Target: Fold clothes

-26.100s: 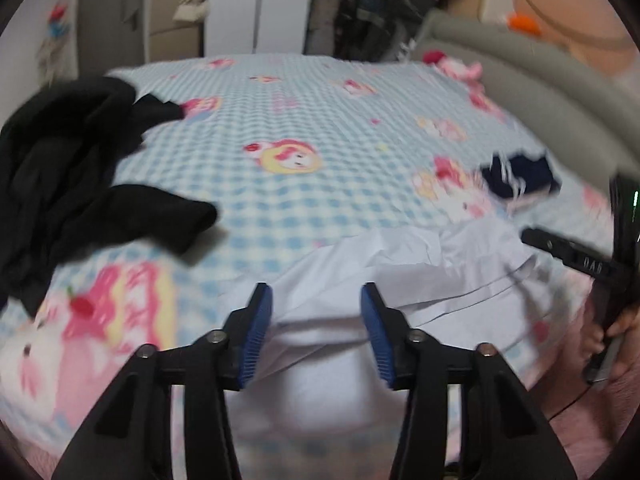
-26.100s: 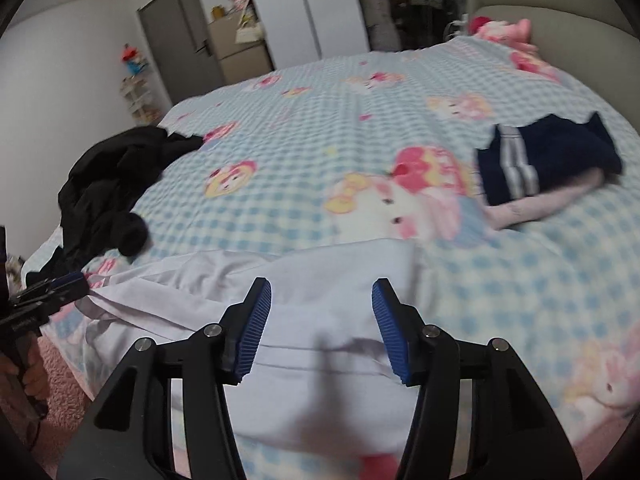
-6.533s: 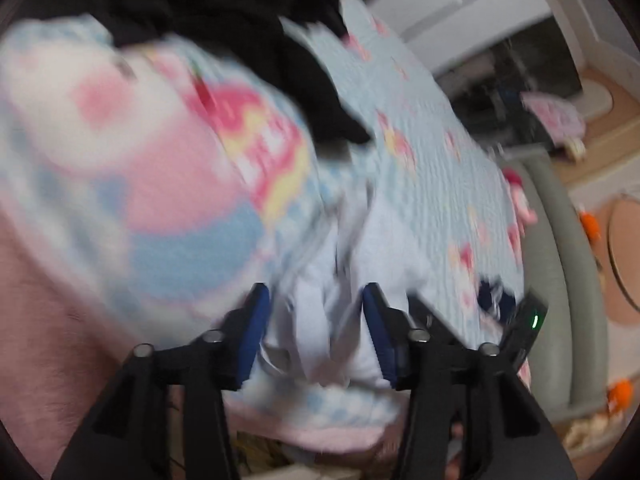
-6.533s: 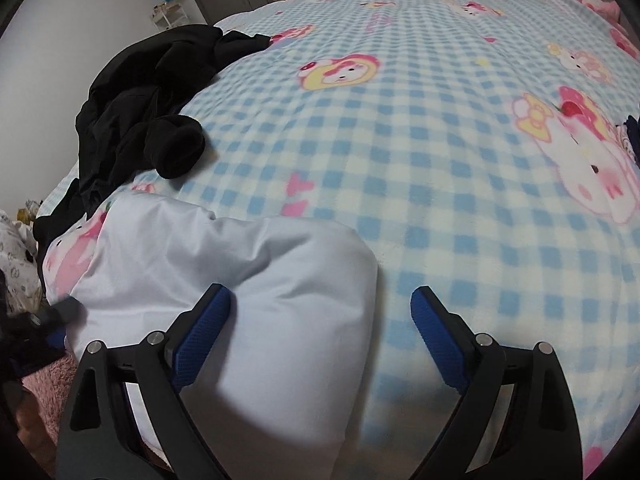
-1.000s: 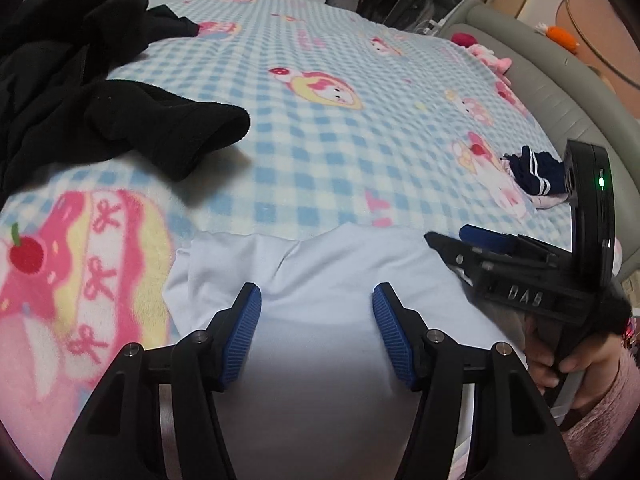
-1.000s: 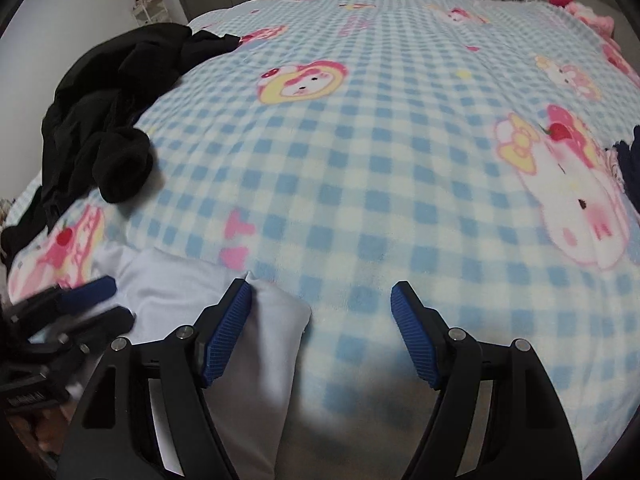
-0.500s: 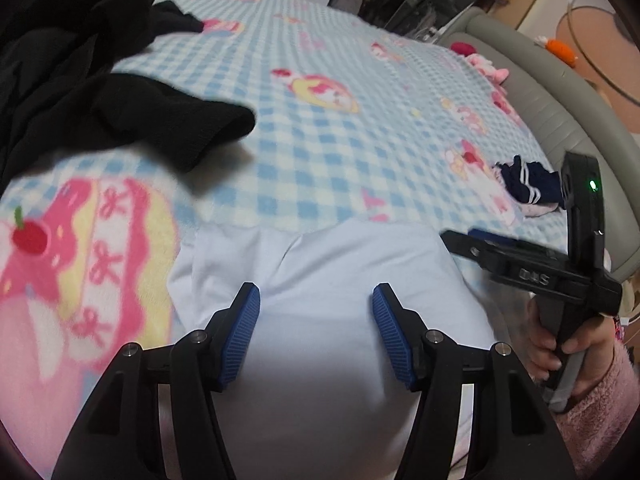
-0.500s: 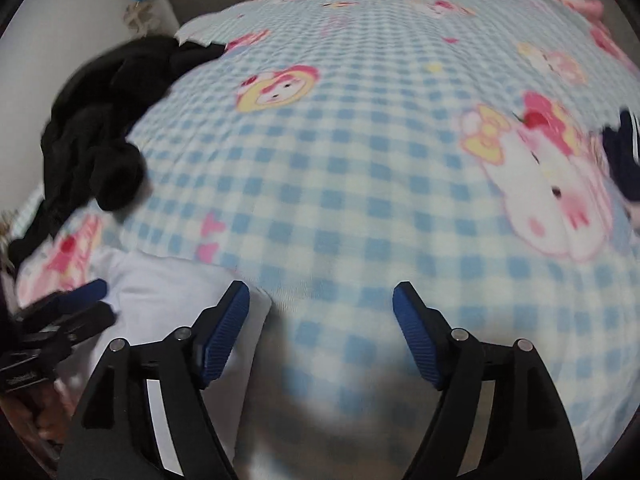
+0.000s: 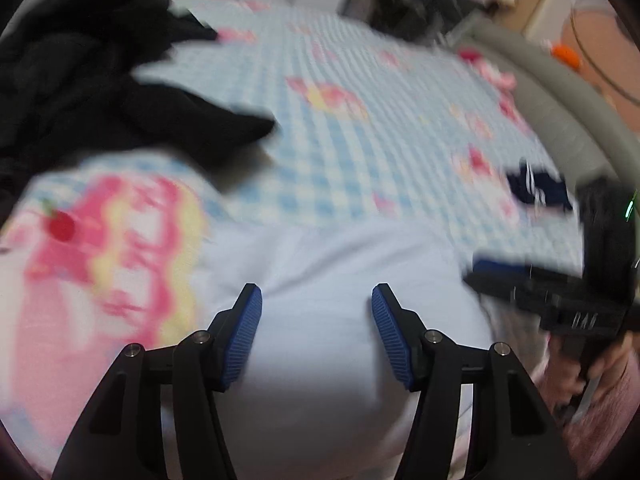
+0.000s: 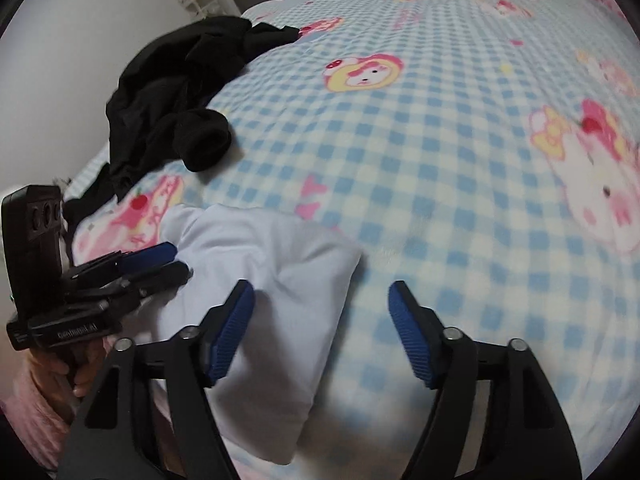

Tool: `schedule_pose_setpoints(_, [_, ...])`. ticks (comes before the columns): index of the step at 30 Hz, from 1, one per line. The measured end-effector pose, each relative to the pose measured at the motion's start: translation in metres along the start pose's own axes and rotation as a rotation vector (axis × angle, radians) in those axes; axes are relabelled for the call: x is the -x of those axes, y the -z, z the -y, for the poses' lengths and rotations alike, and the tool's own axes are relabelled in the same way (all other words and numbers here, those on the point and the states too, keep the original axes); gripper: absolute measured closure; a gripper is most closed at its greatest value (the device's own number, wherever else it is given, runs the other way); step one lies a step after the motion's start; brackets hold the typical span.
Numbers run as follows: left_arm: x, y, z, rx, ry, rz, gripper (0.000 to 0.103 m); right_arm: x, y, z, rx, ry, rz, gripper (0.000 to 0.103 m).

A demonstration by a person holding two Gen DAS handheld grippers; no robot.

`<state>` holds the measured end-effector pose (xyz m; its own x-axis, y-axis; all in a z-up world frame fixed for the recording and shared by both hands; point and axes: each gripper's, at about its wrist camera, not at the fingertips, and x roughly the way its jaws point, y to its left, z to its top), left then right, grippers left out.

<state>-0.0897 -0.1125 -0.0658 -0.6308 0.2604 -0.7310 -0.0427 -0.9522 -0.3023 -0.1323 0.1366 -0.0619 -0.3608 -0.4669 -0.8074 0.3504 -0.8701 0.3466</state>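
White cotton garment (image 10: 260, 280) sits folded on checked blue blanket (image 10: 440, 180), so left gripper (image 9: 316, 320) & right gripper (image 10: 320, 320) hover wide, empty.

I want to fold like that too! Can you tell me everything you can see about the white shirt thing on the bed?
The white garment is pale, smooth, thin-looking cloth, folded into a puffy bundle with rounded edges and a few soft creases. What kind of garment it is cannot be told. It lies flat on the blue checked cartoon blanket, at the near edge of the bed, apart from the black clothes. The left gripper and right gripper are over it with jaws open, not pinching it.
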Motion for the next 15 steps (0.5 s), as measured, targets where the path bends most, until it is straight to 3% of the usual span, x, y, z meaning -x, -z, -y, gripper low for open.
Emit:
schedule_pose_setpoints(2, [0.005, -0.001, -0.014, 0.038, -0.011, 0.014, 0.037, -0.004, 0.004, 0.006, -0.048, -0.035, 0.005, 0.023])
schedule_pose_setpoints(3, [-0.004, 0.001, -0.022, 0.064, 0.004, -0.044, 0.036, -0.009, 0.006, 0.009, -0.072, -0.044, -0.001, 0.018])
schedule_pose_setpoints(5, [-0.021, 0.004, -0.033, 0.094, -0.016, -0.137, 0.035, -0.021, 0.009, 0.016, -0.144, -0.098, -0.026, 0.016])
schedule_pose_setpoints(8, [-0.027, 0.003, -0.03, 0.067, -0.043, -0.142, 0.032, -0.025, 0.015, 0.014, -0.207, -0.217, -0.042, 0.016])
schedule_pose_setpoints(10, [-0.03, 0.003, -0.034, 0.086, -0.056, -0.148, 0.031, -0.023, 0.021, 0.003, -0.173, -0.258, -0.054, 0.019])
schedule_pose_setpoints(11, [-0.031, 0.002, -0.036, 0.101, -0.057, -0.146, 0.031, -0.021, 0.025, -0.003, -0.148, -0.249, -0.053, 0.023])
schedule_pose_setpoints(13, [-0.025, 0.0, -0.037, 0.113, -0.078, -0.118, 0.032, -0.017, 0.031, -0.011, -0.094, -0.149, -0.03, 0.03])
schedule_pose_setpoints(15, [-0.015, -0.001, -0.034, 0.1, -0.106, -0.061, 0.032, -0.011, 0.031, -0.009, -0.095, -0.07, -0.002, 0.03])
